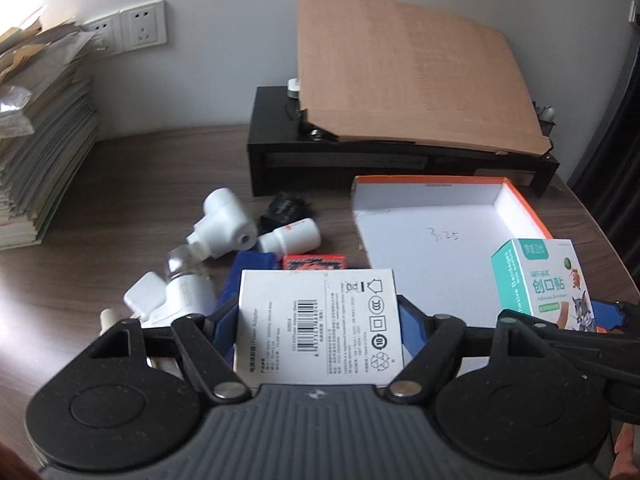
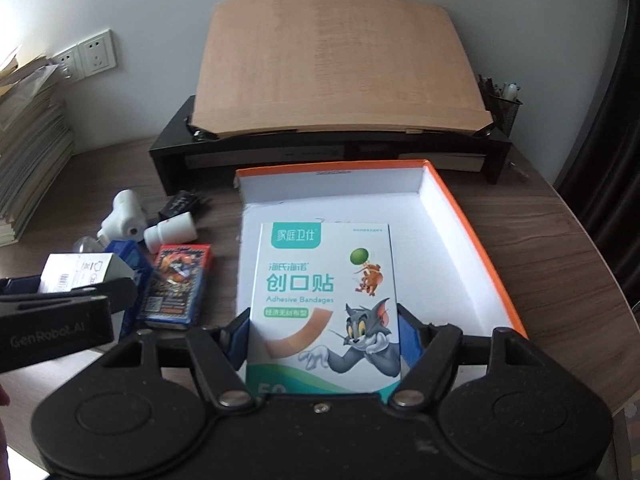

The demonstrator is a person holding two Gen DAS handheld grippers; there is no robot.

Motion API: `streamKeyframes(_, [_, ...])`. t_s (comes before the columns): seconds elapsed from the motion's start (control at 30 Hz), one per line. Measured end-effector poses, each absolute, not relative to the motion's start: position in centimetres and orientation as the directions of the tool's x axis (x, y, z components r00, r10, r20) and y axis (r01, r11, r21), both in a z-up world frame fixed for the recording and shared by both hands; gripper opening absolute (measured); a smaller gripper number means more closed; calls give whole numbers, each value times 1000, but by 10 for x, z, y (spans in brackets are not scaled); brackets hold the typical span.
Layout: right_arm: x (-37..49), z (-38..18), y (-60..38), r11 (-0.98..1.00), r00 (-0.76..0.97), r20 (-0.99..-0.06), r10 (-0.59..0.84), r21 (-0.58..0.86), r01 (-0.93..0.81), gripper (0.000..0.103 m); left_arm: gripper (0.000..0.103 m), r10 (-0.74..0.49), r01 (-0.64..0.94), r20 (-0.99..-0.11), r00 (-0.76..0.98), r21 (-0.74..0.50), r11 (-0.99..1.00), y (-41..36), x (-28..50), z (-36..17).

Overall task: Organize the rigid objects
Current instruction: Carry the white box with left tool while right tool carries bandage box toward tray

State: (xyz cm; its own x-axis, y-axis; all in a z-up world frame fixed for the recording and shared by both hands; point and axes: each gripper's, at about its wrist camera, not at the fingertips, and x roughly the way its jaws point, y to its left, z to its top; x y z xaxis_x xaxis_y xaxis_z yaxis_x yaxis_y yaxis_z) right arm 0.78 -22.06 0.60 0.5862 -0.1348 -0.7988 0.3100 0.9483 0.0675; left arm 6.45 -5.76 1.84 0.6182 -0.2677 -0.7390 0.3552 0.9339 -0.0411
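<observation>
My left gripper (image 1: 319, 314) is shut on a white power adapter box (image 1: 312, 336) with a barcode label, its blue pads (image 1: 224, 320) pressing both sides, above the loose pile. My right gripper (image 2: 324, 334) is shut on a teal and white bandage box (image 2: 326, 280) with a cartoon cat and mouse. It holds that box over the near part of the orange-rimmed white tray (image 2: 440, 240). The tray (image 1: 432, 240) has nothing lying in it. The bandage box (image 1: 540, 280) also shows at the right of the left wrist view. The adapter box (image 2: 76, 272) shows at the left of the right wrist view.
On the wooden table left of the tray lie a red card box (image 2: 178, 280), a blue box (image 1: 252, 260), a white bottle (image 1: 290, 236), white plugs (image 1: 224, 220), a white charger (image 1: 168, 296) and a black adapter (image 1: 284, 206). A black stand (image 1: 360, 156) with a brown board (image 1: 400, 68) is behind. Books (image 1: 40, 160) are stacked far left.
</observation>
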Motion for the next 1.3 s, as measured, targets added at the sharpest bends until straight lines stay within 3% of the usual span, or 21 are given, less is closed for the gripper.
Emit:
streamKeyframes(0.47, [17, 12, -286, 954, 615, -779, -123, 78, 290, 84, 79, -252, 354, -720, 646, -10, 935, -121, 68, 25])
streamKeyframes(1.3, [44, -3, -317, 977, 619, -784, -57, 84, 195, 84, 79, -174, 263, -716, 676, 13, 965, -155, 74, 20])
